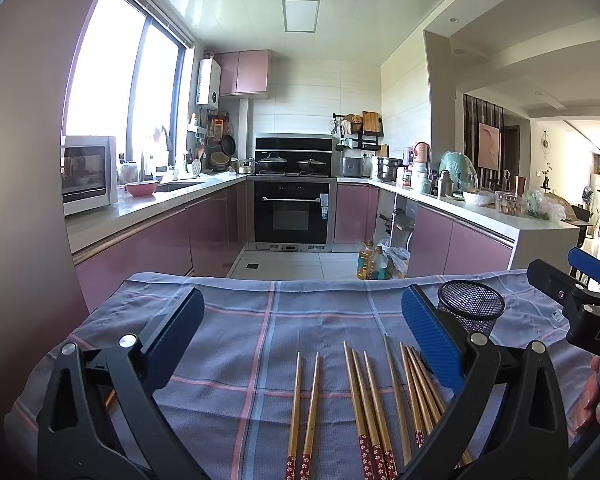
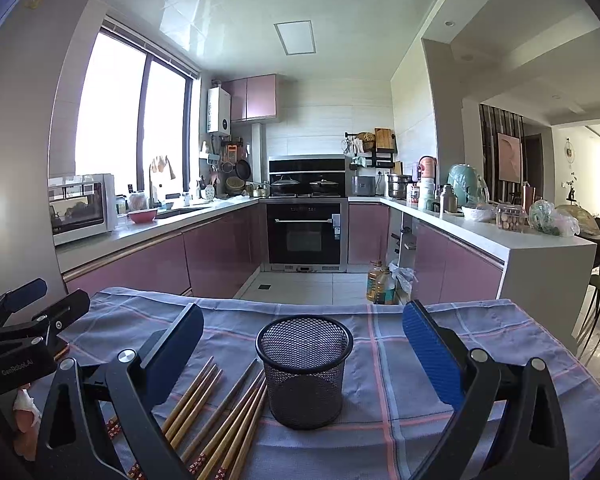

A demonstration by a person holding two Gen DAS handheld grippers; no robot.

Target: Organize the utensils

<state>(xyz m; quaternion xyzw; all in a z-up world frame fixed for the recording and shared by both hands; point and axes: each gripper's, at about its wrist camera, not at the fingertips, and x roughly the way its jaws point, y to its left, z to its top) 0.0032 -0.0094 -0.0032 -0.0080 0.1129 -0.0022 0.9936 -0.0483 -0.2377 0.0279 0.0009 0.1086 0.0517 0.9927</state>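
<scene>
Several wooden chopsticks (image 1: pixel 370 404) with red flowered ends lie side by side on a checked blue cloth (image 1: pixel 240 320). A black mesh cup (image 1: pixel 471 307) stands upright and empty to their right. My left gripper (image 1: pixel 300 332) is open above the chopsticks and holds nothing. My right gripper (image 2: pixel 303 340) is open with the mesh cup (image 2: pixel 305 372) between its fingers but apart from both. The chopsticks (image 2: pixel 220 412) lie just left of the cup. The right gripper shows in the left wrist view (image 1: pixel 580 280), and the left gripper in the right wrist view (image 2: pixel 32 308).
The cloth-covered table ends at a far edge (image 2: pixel 300 304) with kitchen floor beyond. Oil bottles (image 2: pixel 380 284) stand on the floor by the pink cabinets. A counter (image 2: pixel 540 240) with jars and bags runs along the right.
</scene>
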